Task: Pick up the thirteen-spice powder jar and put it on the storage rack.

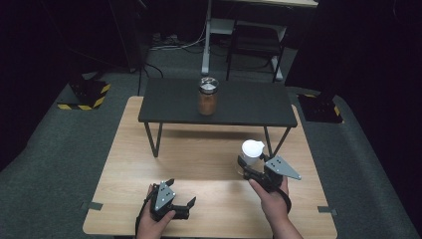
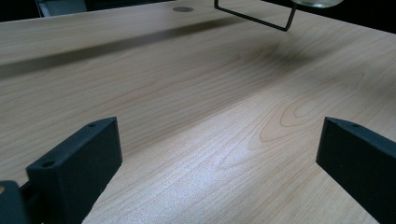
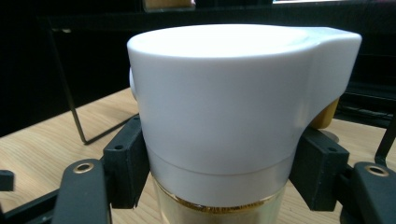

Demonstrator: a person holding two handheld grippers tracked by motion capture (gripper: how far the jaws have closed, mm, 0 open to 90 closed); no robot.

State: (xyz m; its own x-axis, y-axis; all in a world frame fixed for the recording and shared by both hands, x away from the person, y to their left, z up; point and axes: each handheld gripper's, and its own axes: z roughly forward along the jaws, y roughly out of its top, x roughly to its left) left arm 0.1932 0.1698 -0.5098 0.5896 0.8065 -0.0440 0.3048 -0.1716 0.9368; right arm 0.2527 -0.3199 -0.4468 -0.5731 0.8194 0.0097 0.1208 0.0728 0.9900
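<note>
A clear bottle with a broad white cap (image 1: 251, 152) and yellowish contents is gripped just under the cap by my right gripper (image 1: 247, 168), held above the wooden table (image 1: 209, 164) near the shelf's right leg. In the right gripper view the white cap (image 3: 224, 98) looms close, both pads (image 3: 123, 165) pressing on the bottle's neck. My left gripper (image 1: 180, 195) rests low at the table's front left, open, with only bare wood between its fingers (image 2: 79, 163). A jar with a silver lid and brown contents (image 1: 208, 96) stands on the black shelf (image 1: 169, 107).
The black shelf stands on thin wire legs (image 1: 153, 139) across the far half of the table. A wire leg (image 2: 261, 18) also crosses the top of the left gripper view. Dark carpet, a desk frame (image 1: 206, 45) and hazard-taped stands (image 1: 89, 94) lie beyond.
</note>
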